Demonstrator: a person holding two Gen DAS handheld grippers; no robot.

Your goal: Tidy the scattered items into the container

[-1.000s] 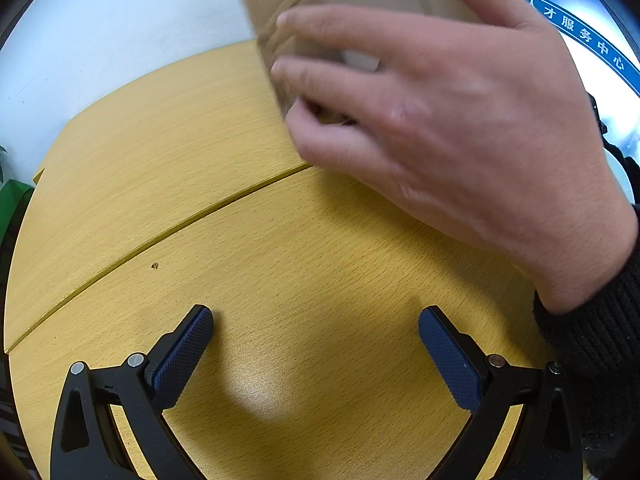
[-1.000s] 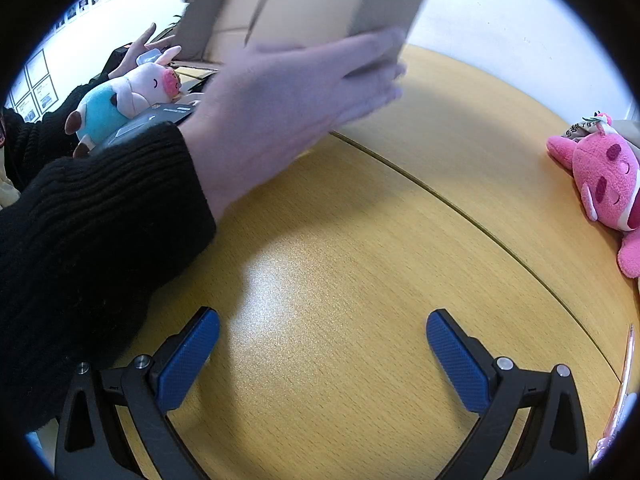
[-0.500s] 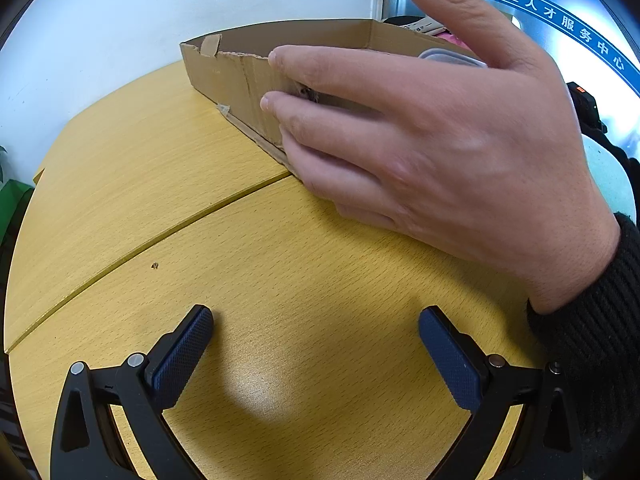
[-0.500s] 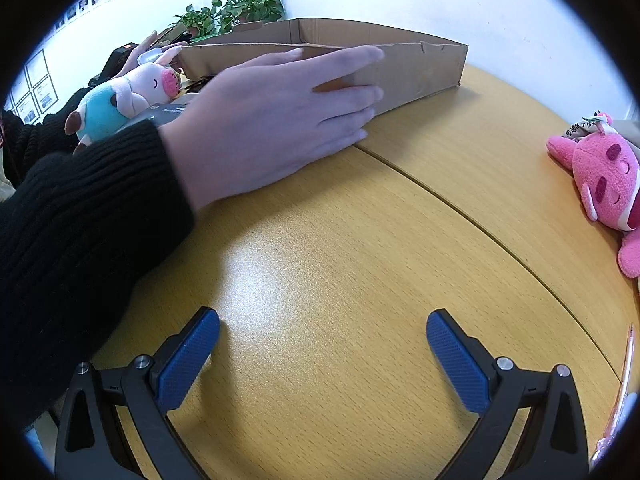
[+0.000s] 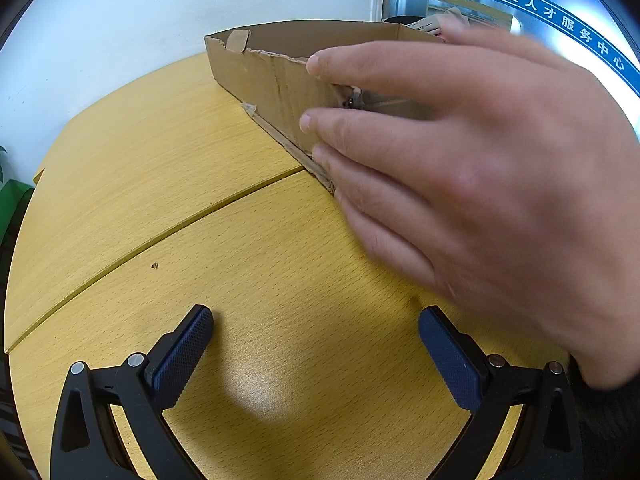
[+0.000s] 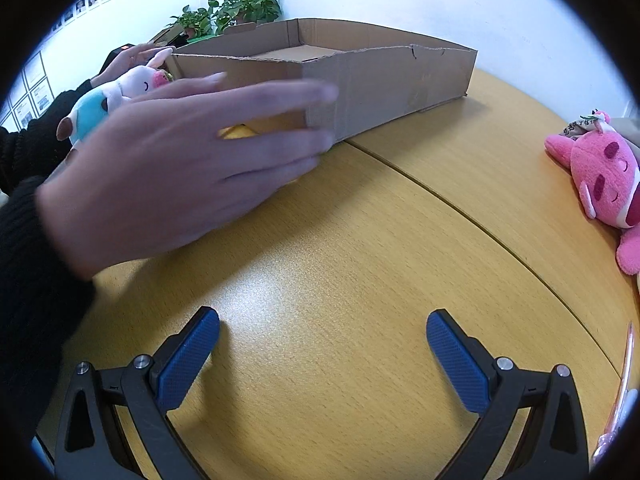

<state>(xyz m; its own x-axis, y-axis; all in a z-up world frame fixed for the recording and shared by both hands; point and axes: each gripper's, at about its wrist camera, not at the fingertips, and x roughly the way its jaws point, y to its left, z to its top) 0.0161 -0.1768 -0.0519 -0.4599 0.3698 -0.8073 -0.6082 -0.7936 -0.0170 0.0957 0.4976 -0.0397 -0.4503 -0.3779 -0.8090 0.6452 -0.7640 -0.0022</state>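
Observation:
A shallow cardboard box (image 6: 384, 80) (image 5: 264, 76) lies flat on the yellow wooden table (image 6: 340, 264), far from both grippers. A person's bare hand (image 6: 180, 168) (image 5: 480, 184) hovers by its near wall. A pink plush toy (image 6: 600, 176) lies at the table's right edge. A blue-and-pink plush (image 6: 116, 98) sits left of the box, partly hidden behind the hand. My left gripper (image 5: 316, 336) and right gripper (image 6: 322, 340) both stand open over bare table with nothing between the blue pads.
Potted plants (image 6: 236, 6) stand behind the box by the white wall. A second hand in a dark sleeve (image 6: 128, 58) is at the far left. A pink thin object (image 6: 624, 380) lies at the right rim. A seam (image 5: 160, 236) crosses the table (image 5: 140, 152).
The box was tipped up under the hand a second ago and now lies flat. The hand has drawn back from it slightly. Neither gripper moved.

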